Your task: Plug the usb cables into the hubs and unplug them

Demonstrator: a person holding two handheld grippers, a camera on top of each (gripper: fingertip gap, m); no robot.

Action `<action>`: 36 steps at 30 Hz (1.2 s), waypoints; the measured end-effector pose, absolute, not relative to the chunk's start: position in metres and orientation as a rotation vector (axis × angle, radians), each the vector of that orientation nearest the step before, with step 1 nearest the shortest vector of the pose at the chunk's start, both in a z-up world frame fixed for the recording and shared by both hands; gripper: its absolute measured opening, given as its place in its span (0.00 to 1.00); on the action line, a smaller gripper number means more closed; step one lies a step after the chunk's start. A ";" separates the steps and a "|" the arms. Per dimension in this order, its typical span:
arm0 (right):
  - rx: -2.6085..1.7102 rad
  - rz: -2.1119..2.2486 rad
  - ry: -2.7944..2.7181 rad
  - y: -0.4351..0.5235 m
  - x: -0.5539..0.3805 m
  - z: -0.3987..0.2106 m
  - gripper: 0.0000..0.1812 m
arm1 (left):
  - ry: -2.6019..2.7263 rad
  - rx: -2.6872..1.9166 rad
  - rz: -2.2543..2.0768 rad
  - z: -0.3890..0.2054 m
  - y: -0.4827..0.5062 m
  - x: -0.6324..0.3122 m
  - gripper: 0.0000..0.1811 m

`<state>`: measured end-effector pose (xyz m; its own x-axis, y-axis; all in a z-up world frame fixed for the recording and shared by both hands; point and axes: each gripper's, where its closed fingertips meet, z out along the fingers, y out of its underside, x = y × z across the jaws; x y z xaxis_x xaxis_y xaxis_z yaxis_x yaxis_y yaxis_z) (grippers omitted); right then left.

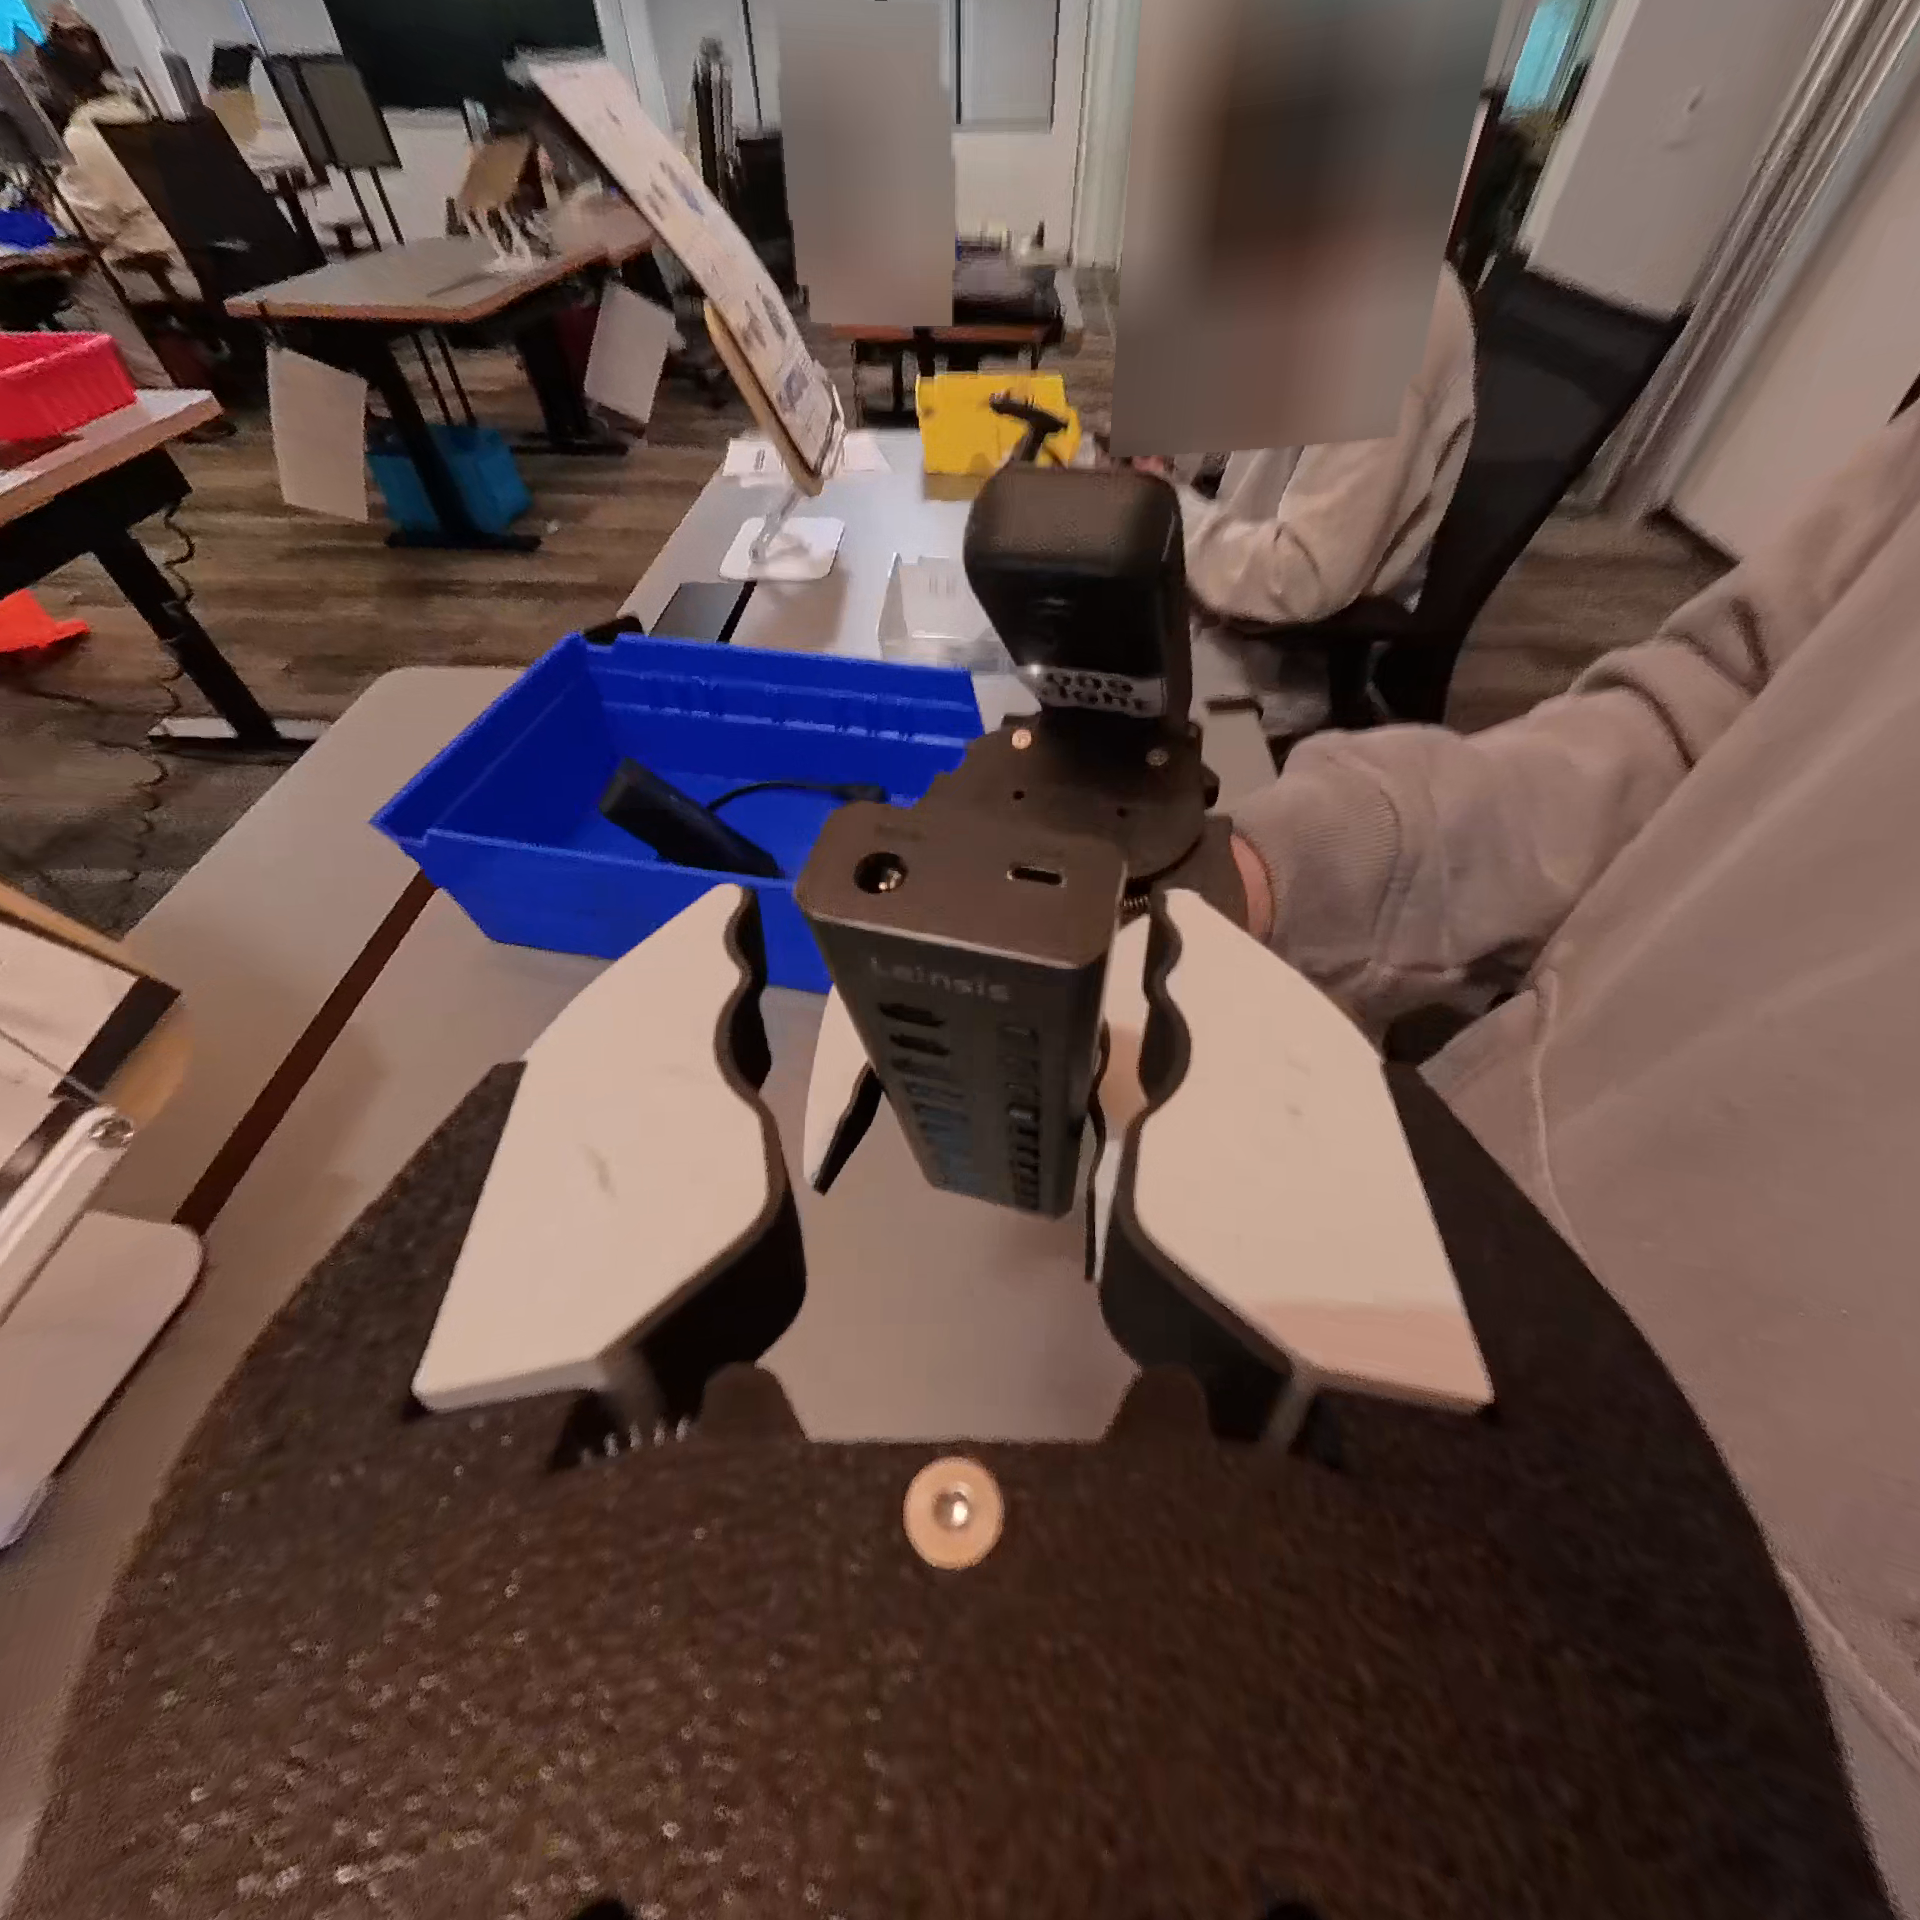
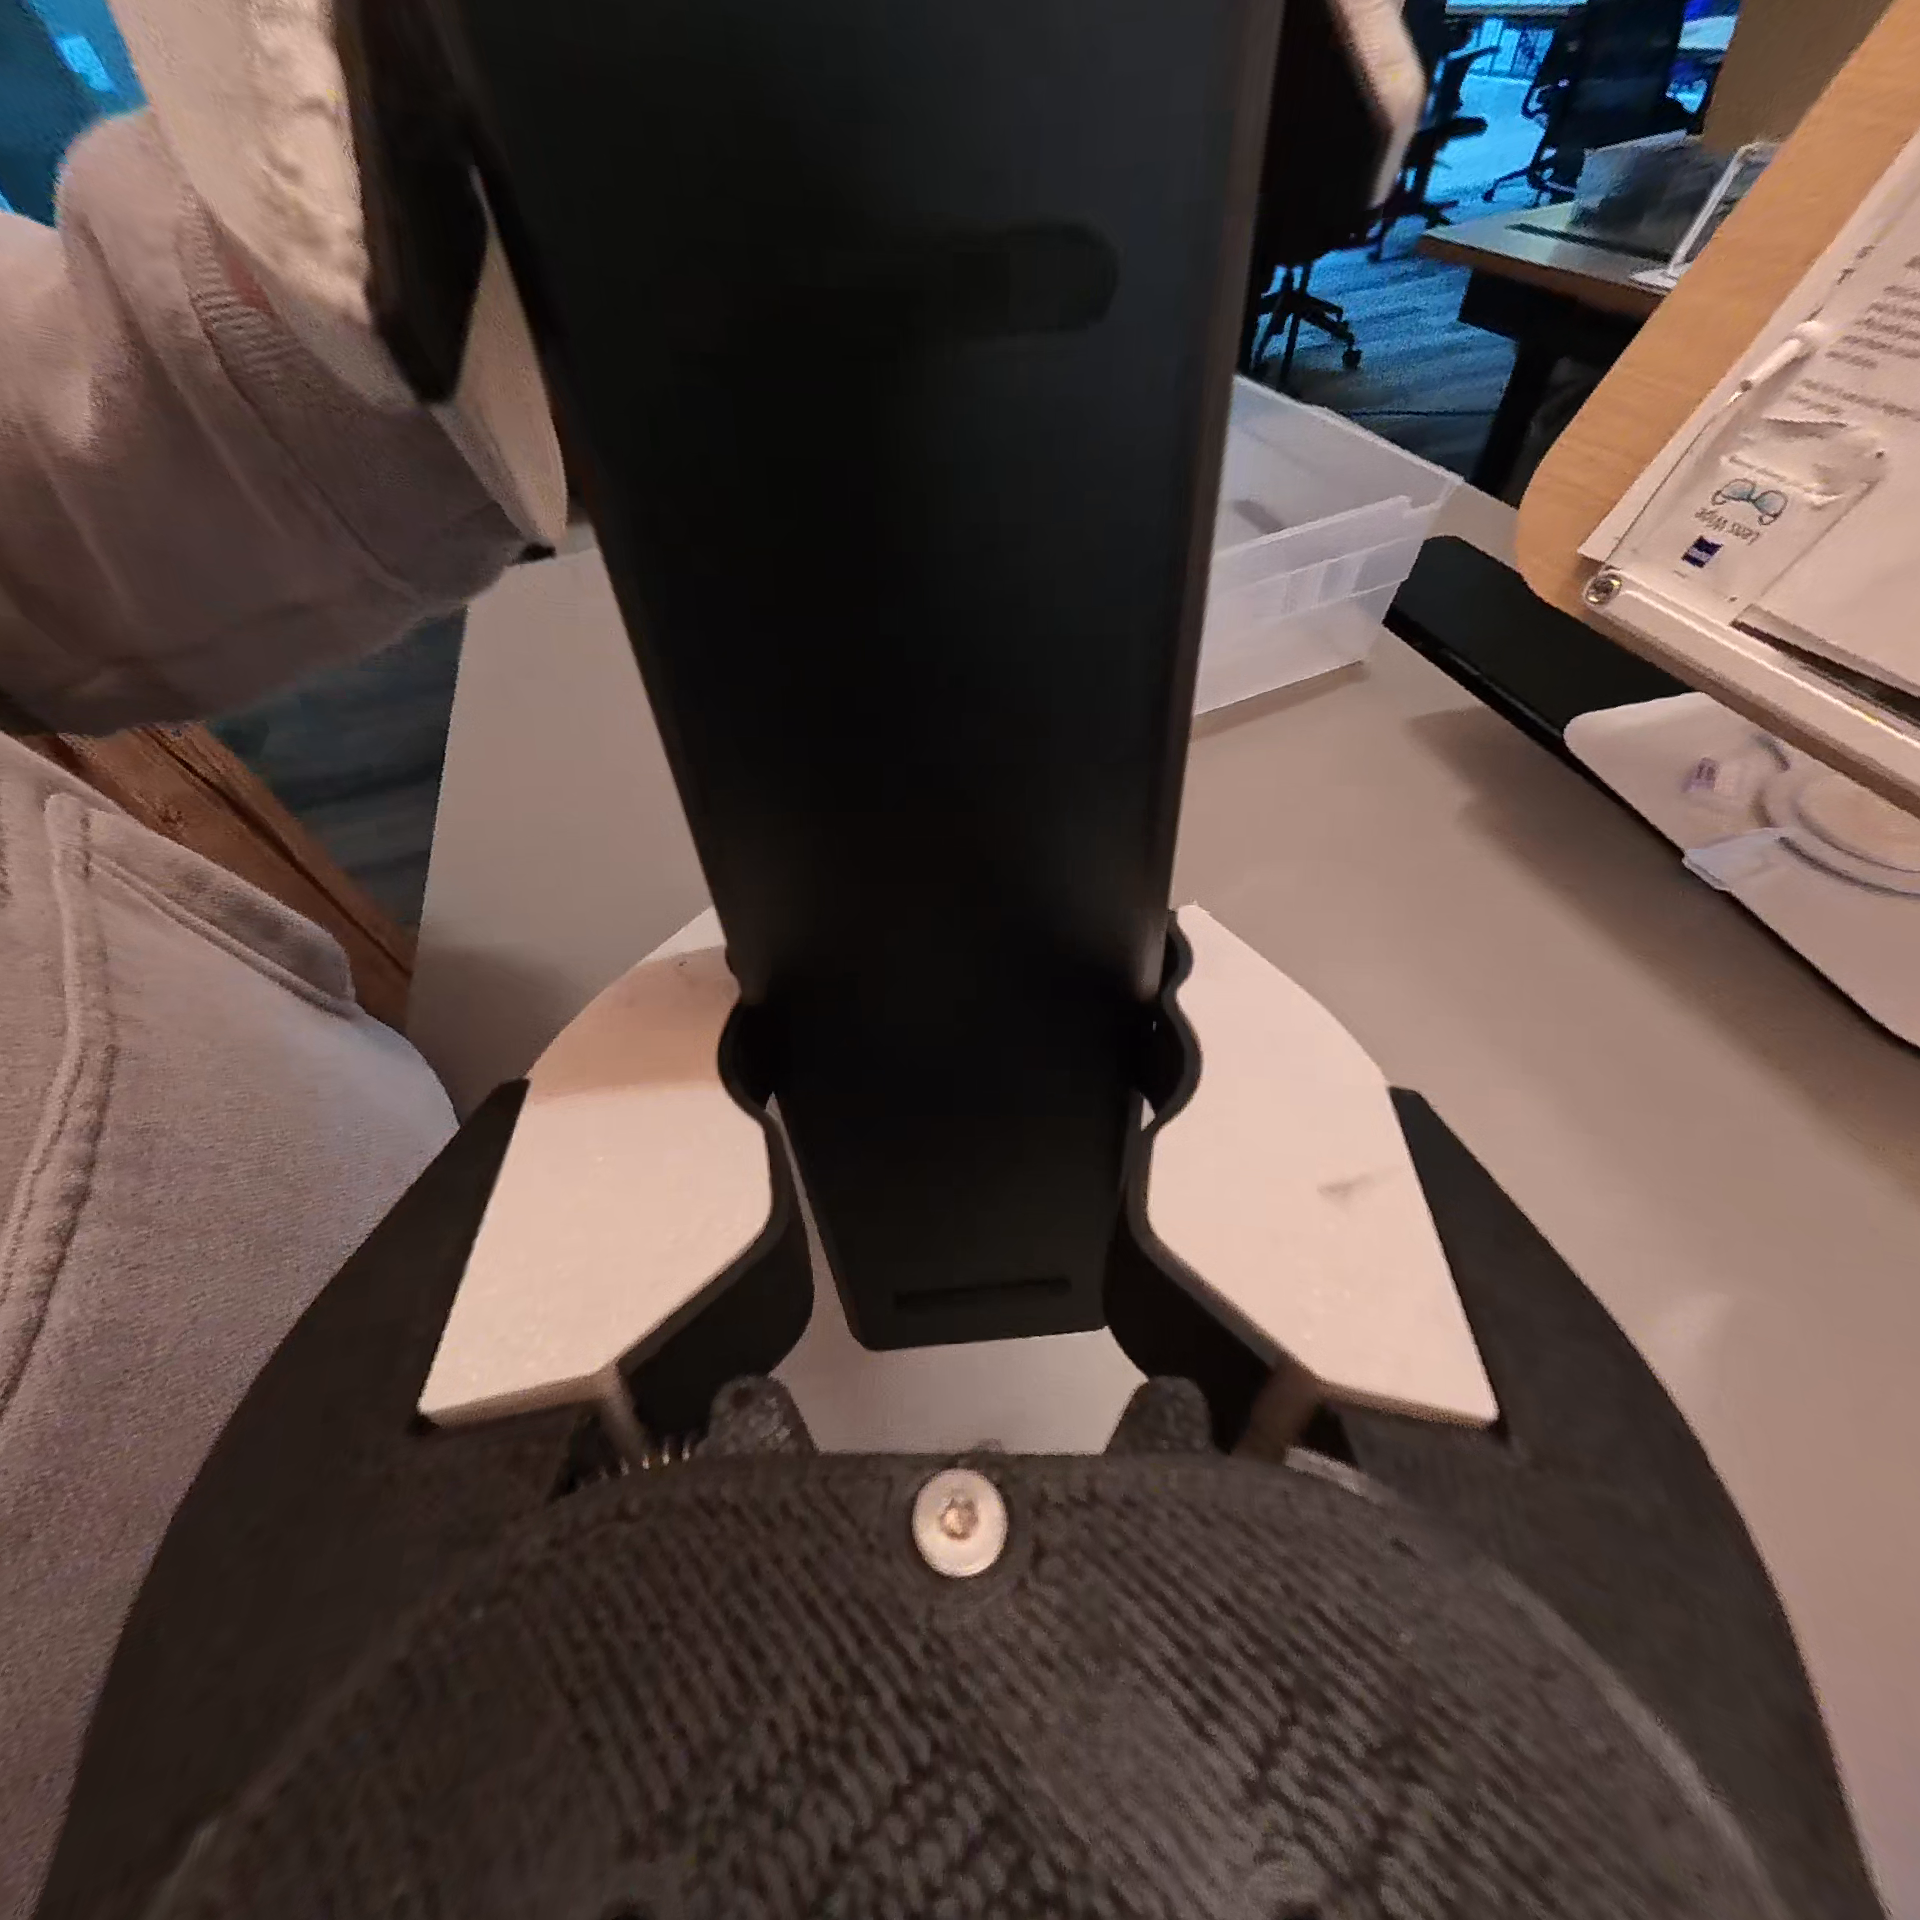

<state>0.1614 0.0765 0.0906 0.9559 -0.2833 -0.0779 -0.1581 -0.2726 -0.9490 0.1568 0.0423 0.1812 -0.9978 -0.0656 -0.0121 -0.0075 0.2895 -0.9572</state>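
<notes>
Two grippers meet on one long, black, matte-metal USB hub (image 1: 961,1029), a rectangular bar with a column of slot-shaped ports along one face and round and oval sockets in its end cap. From the left wrist view, the left gripper (image 1: 951,1039) has its white, scallop-edged fingers (image 1: 623,1174) spread wider than the bar: the right one seems to touch it, the left stands clear, so the jaws are apart. The right gripper (image 1: 1081,821) grips the hub's far end, above the grey table (image 1: 312,997). Beyond sits a glossy blue plastic bin (image 1: 540,831) holding a second dark hub with cable (image 1: 686,816). From the right wrist view, the right gripper (image 2: 956,1049) is clamped on the hub's smooth, featureless back (image 2: 883,623), its wavy notches hugging both edges. Judging by this, the step is a handover or steadying; it would go best if the left jaws close squarely on the narrow sides, clear of the ports, before any cable is pushed in.
</notes>
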 end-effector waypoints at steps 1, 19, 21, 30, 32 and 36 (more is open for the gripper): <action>-1.857 -0.121 0.321 0.076 0.161 0.091 0.39 | 2.515 -0.046 -1.776 0.177 0.042 0.155 0.38; -1.703 -0.177 0.240 0.081 0.157 0.114 0.41 | 2.629 0.073 -1.548 0.151 0.032 0.148 0.31; -1.711 -0.160 0.226 0.083 0.156 0.114 0.44 | 2.635 0.080 -1.569 0.150 0.029 0.147 0.31; -1.748 -0.100 0.252 0.087 0.152 0.106 0.41 | 2.655 0.071 -1.653 0.152 0.024 0.145 0.31; -1.743 -0.083 0.265 0.087 0.153 0.107 0.41 | 2.654 0.039 -1.646 0.152 0.025 0.147 0.32; -1.688 -0.064 0.300 0.083 0.158 0.110 0.41 | 2.587 -0.051 -1.663 0.156 0.025 0.155 0.32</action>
